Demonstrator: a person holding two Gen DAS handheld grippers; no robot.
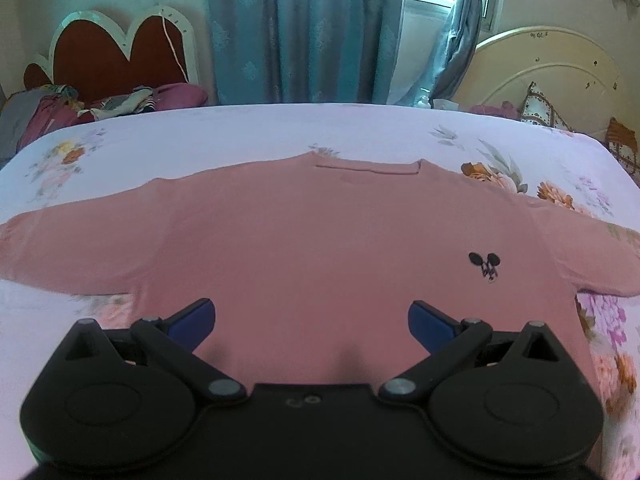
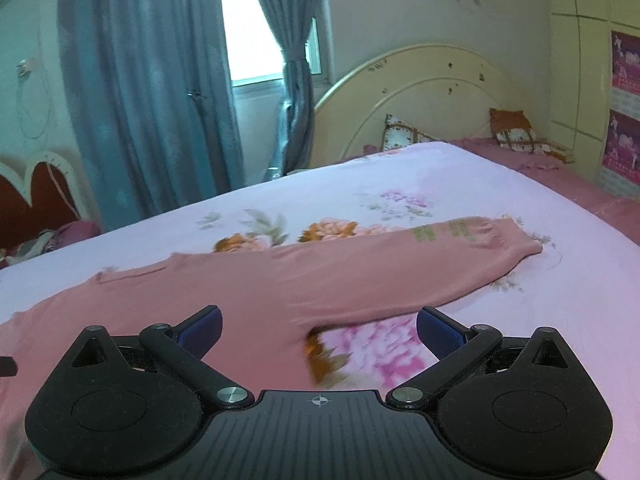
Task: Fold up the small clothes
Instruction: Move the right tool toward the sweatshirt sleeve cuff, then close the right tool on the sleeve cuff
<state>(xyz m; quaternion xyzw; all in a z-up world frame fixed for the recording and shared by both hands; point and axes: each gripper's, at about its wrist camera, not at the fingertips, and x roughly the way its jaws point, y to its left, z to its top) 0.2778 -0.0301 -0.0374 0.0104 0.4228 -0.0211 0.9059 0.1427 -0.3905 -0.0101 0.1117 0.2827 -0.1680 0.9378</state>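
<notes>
A pink long-sleeved shirt (image 1: 304,236) lies flat, front up, on the floral bedsheet (image 1: 224,136), collar away from me, both sleeves spread sideways. It has a small black mouse print (image 1: 485,266) on the chest. My left gripper (image 1: 312,322) is open and empty above the shirt's lower body. My right gripper (image 2: 319,330) is open and empty above the armpit of the shirt (image 2: 240,292), where the right sleeve (image 2: 420,256) with green print stretches out to the right.
The bed has a cream headboard (image 2: 420,92) with patterned pillows (image 2: 516,128) at the right. A second bed with a red heart-shaped headboard (image 1: 116,52) and piled clothes (image 1: 60,104) stands at the far left. Blue curtains (image 1: 296,28) hang behind.
</notes>
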